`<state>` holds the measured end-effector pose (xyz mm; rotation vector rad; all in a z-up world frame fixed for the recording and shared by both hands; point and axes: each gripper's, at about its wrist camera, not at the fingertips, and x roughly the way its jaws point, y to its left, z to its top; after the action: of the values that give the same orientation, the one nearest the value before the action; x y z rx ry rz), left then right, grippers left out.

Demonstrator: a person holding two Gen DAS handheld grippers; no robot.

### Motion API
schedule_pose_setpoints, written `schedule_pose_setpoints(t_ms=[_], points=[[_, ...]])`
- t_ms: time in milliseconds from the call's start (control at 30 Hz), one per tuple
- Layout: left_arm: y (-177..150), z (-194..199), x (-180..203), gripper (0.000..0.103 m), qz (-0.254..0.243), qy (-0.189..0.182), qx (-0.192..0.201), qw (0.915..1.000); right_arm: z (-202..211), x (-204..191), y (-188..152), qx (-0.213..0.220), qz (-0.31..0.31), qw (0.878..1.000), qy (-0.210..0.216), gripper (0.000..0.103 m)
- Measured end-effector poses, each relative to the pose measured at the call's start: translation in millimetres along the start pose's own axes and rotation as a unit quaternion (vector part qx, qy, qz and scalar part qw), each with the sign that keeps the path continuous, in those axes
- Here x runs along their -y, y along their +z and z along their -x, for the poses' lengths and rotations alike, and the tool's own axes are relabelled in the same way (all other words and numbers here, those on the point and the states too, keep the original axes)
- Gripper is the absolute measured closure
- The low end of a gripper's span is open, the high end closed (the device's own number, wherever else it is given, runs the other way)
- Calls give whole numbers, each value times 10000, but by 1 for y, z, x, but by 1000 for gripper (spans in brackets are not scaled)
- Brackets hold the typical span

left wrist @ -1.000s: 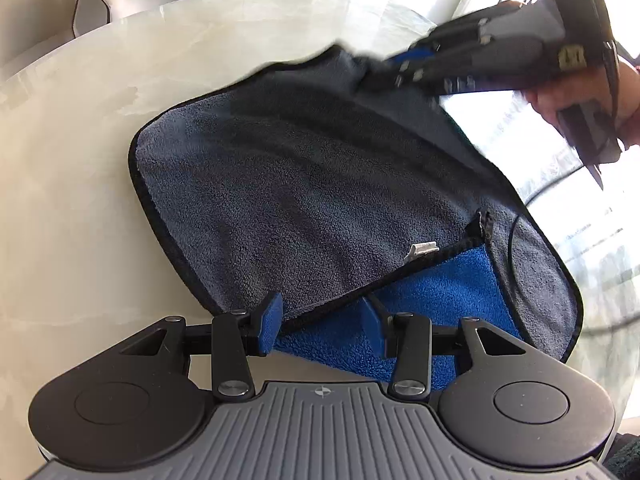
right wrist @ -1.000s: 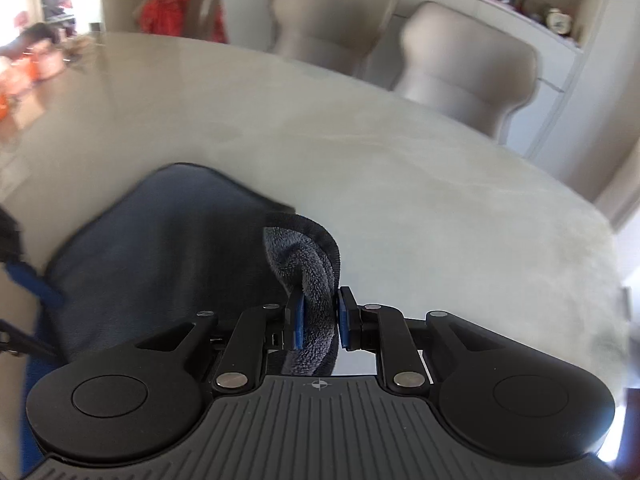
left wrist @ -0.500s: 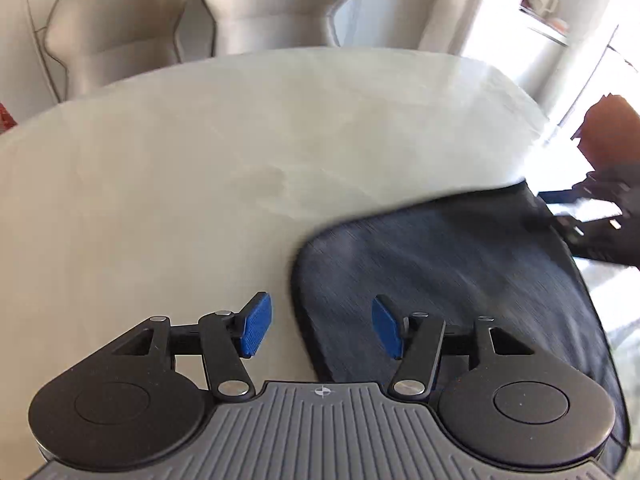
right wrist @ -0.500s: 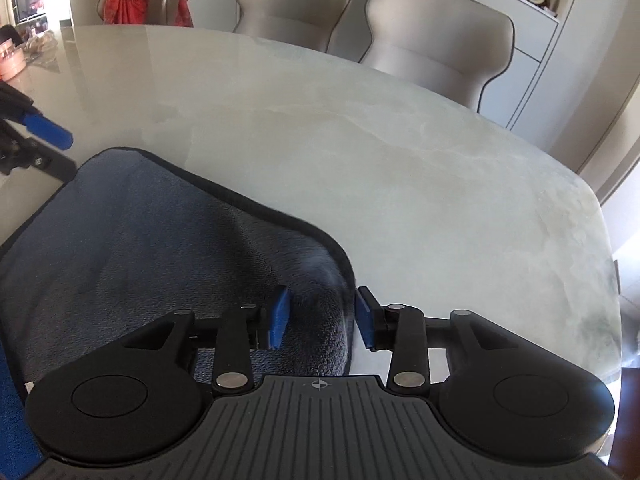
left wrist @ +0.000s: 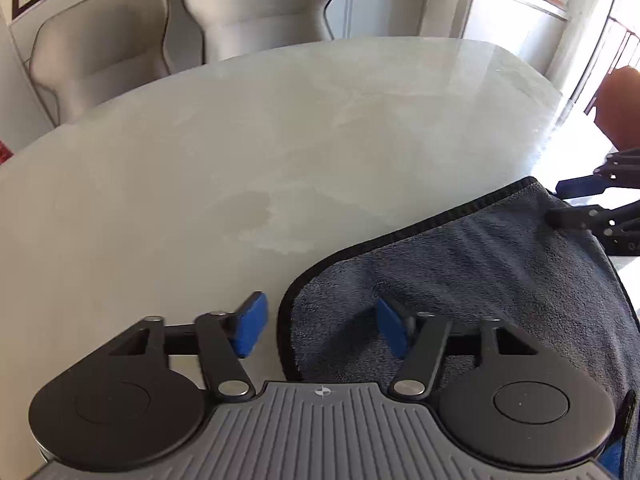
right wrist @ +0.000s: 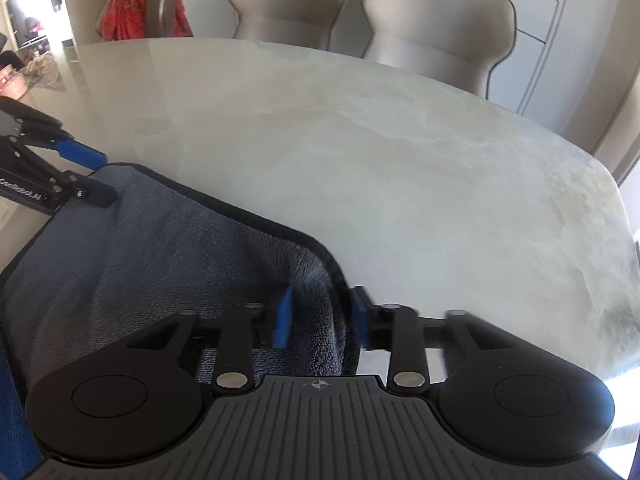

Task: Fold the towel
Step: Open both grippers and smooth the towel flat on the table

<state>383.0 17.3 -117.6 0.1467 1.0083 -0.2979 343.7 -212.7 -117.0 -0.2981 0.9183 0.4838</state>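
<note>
A dark grey towel [left wrist: 480,272] with black trim lies on the pale marble table [left wrist: 280,140]. Its blue underside [right wrist: 16,420] peeks out at the near edge. My left gripper [left wrist: 320,328] straddles the towel's far left corner. Its jaws are closing, the left pad [left wrist: 250,328] still on bare table and clear of the trim. My right gripper [right wrist: 320,318] is closing on the far right corner [right wrist: 316,280], which bunches up between the blurred pads. Each view also shows the other gripper at its edge: the right gripper [left wrist: 560,202] and the left gripper [right wrist: 100,178].
Two beige chairs [right wrist: 436,20] stand behind the table's far edge, and a third holds a red cloth [right wrist: 136,4]. Bare tabletop stretches beyond the towel. A hand [left wrist: 620,112] shows at the right edge of the left wrist view.
The left gripper let go of the towel's edge and swung left to its far corner. The right gripper opened off its raised fold, and its jaws now narrow around the corner.
</note>
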Motion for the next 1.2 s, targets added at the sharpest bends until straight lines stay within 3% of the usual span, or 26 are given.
schedule_pose_setpoints(t_ms=[33, 67, 200, 333, 433, 500, 567, 600, 700, 833, 967, 1100, 1200], points=[[1, 1, 1, 85, -5, -64, 4, 10000, 0, -2, 1, 33, 74, 9999, -71, 92], [1, 1, 3, 97, -12, -90, 0, 10000, -2, -3, 3, 67, 148, 9998, -151, 93], [5, 1, 13, 97, -298, 88, 94, 9995, -12, -2, 16, 63, 381, 9980, -502, 98], [6, -4, 5, 96, -173, 18, 90, 9998, -17, 10, 30, 49, 259, 9984, -510, 98], [1, 2, 7, 88, -305, 61, 41, 9995, -3, 13, 32, 202, 43, 9995, -249, 93], [-4, 9, 8, 73, -372, 143, 34, 9992, 15, 8, 24, 292, 20, 9996, -15, 84], [-16, 27, 9, 48, -430, 102, 144, 9989, 35, -4, 5, 274, -1, 9994, 209, 73], [-21, 35, 11, 46, -443, 55, 205, 9988, 46, -10, -6, 262, -42, 9990, 362, 73], [-46, 62, 21, 42, -401, -395, 335, 9979, 75, -31, -42, 205, -291, 9960, 823, 72], [-81, 90, 52, 41, -619, -1082, 390, 9914, 110, -60, -90, 53, -1067, 9871, 1189, 63], [-113, 101, 83, 40, -973, -1047, 191, 9896, 120, -82, -121, -133, -1739, 9783, 1120, 57], [-134, 118, 92, 40, -683, -1097, 146, 9915, 118, -92, -137, -205, -2323, 9673, 998, 52], [-152, 137, 87, 38, -374, -1087, 202, 9932, 114, -101, -140, -164, -2514, 9611, 1135, 51]])
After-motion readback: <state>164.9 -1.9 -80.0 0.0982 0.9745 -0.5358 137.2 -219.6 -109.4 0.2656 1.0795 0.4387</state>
